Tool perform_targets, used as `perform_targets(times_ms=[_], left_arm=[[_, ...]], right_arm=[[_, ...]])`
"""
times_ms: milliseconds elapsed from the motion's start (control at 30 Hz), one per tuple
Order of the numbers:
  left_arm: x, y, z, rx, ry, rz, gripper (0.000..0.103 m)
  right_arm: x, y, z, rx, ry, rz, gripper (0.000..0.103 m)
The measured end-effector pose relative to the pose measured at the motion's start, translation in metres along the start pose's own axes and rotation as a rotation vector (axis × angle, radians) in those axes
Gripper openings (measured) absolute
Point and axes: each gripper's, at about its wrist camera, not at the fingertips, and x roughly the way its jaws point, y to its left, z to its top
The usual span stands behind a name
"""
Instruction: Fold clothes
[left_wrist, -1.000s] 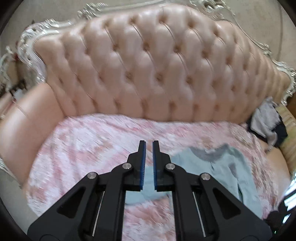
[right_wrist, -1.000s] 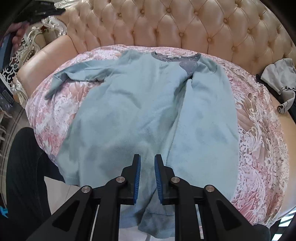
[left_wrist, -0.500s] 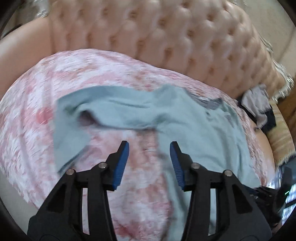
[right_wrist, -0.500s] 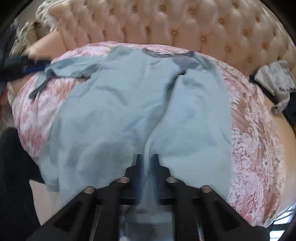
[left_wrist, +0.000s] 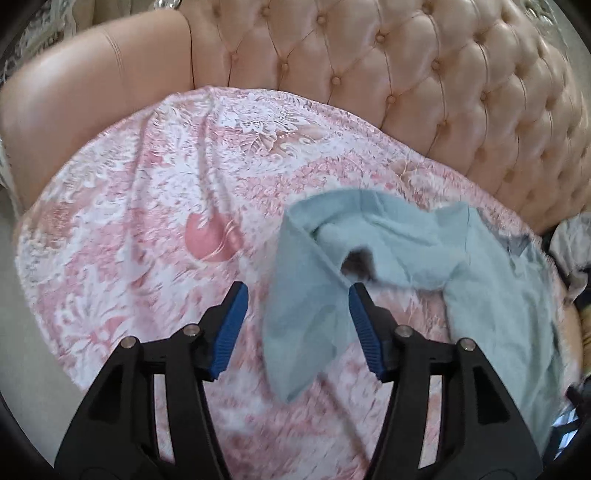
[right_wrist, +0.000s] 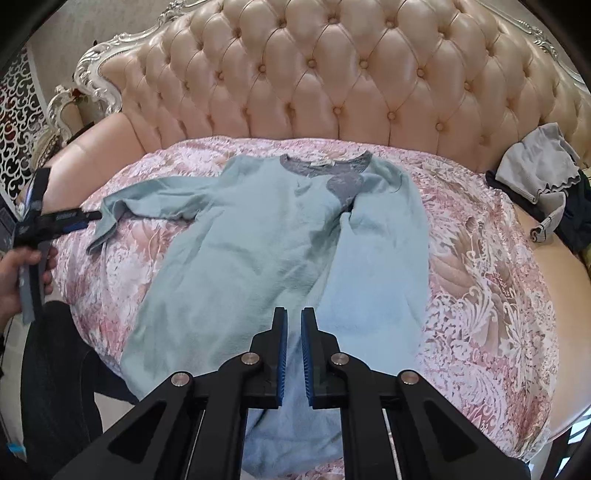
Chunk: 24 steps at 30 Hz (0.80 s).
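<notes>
1. So: light blue sweater (right_wrist: 258, 236) lies spread front-up on the pink floral cover (right_wrist: 491, 295) of the tufted sofa (right_wrist: 332, 74), collar at 12 o'clock toward the backrest, hem at 6 o'clock.
2. Right gripper (right_wrist: 293, 321) sits at the hem, jaws nearly shut with only a thin gap. Sweater fabric shows in that gap, but I can't tell if the pads actually pinch it.
3. Left gripper (left_wrist: 295, 299) has its jaws apart; they have just been opening. Sleeve (left_wrist: 303, 317) runs between the fingers, pads not pressing it.
4. In the right wrist view the sleeve stretches out to 9 o'clock, cuff drooping on the cover, just beside the left gripper's tips.
5. Hand (right_wrist: 14, 273) holds the left gripper's handle at 9 o'clock.
6. Grey and dark clothes (right_wrist: 543, 184) are piled at 3 o'clock, apart from the sweater.
</notes>
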Motion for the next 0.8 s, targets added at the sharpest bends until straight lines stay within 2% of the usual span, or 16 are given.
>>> perform_targets(times_ms=[100,200,233,267,300,400,500,533,600,667,800], left_arm=[[0.005,0.003,0.015,-0.069,-0.005,-0.057,0.062],[0.024,0.001,0.024,-0.08,0.055,-0.047,0.062],[0.034,0.001,0.026,-0.079,0.11,-0.001,0.062],[0.037,0.001,0.027,-0.086,0.122,-0.015,0.051],[0.038,0.0,0.027,-0.081,0.134,-0.039,0.03],[0.038,-0.006,0.029,-0.023,0.154,0.004,0.01],[0.026,-0.003,0.035,-0.043,0.137,-0.008,0.008],[0.021,-0.002,0.037,-0.051,0.127,-0.019,0.008],[0.009,-0.001,0.044,-0.047,0.116,-0.059,0.008],[0.0,-0.003,0.053,-0.018,0.124,-0.103,0.009],[-0.013,-0.008,0.072,0.065,0.126,-0.149,0.009]], right_arm=[[0.002,0.004,-0.002,-0.015,0.017,0.003,0.008],[0.007,0.008,-0.003,-0.029,0.039,0.011,0.008],[0.009,0.009,-0.004,-0.032,0.046,0.012,0.008],[0.01,0.011,-0.005,-0.035,0.053,0.011,0.008],[0.011,0.012,-0.006,-0.035,0.057,0.01,0.008],[0.014,0.012,-0.008,-0.028,0.068,0.012,0.01],[0.019,0.009,-0.009,-0.018,0.094,0.008,0.011],[0.021,0.008,-0.01,-0.012,0.101,0.007,0.015],[0.024,0.005,-0.012,-0.007,0.115,0.006,0.026],[0.028,0.003,-0.014,-0.004,0.13,0.008,0.044],[0.04,0.003,-0.022,0.0,0.169,0.005,0.049]])
